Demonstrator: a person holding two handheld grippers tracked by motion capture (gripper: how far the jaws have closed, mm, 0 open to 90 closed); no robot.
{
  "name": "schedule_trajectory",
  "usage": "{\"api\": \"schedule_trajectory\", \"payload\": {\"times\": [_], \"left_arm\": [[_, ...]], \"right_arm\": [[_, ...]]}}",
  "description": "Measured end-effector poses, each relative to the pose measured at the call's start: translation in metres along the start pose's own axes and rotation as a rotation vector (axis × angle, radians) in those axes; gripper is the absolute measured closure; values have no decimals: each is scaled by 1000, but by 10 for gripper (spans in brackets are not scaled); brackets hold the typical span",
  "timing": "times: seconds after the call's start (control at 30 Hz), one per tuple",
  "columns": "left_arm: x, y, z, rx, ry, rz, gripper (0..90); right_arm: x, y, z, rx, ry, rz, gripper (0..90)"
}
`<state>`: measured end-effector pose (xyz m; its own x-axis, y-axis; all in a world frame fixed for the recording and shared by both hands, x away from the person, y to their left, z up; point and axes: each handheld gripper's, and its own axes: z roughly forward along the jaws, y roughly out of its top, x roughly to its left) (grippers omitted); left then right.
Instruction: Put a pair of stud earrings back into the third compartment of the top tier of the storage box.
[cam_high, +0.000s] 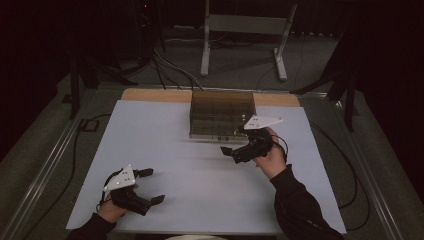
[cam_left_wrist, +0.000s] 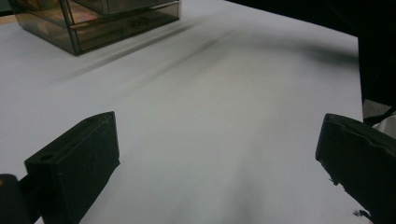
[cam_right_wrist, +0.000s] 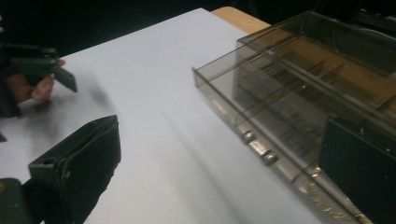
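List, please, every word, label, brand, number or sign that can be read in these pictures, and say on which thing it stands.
None can be read.
The smoky clear drawer box: no label or print visible on its walls or drawer fronts.
The white sheet on the table: no print visible.
The left gripper and the right gripper: no marking visible; the grey plates on top show only small dark dots, too small to read.

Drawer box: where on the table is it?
In the high view the smoked clear drawer box sits at the white mat's far edge, centre, just beyond the open right gripper.
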<state>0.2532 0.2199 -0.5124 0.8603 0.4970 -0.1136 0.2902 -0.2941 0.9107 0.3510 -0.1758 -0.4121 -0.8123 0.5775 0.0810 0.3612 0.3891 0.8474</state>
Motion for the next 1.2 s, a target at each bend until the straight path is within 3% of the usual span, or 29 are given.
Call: {"api": "schedule_trajectory", "payload": {"times": [0.57,0.77,0.9,1.2], "left_arm": [[0,0,0,3,1,-1,6],[0,0,0,5,2,0,6],[-1,0,0,5,2,1,6],[-1,0,0,3,2,0,6]], "right_arm": [[10,-51,16,28,28,16,0],[11,-78,11,38,64,27,0],[10,-87,9,55,48,23,0],[7,-111,-5,16,42,60,0]]}}
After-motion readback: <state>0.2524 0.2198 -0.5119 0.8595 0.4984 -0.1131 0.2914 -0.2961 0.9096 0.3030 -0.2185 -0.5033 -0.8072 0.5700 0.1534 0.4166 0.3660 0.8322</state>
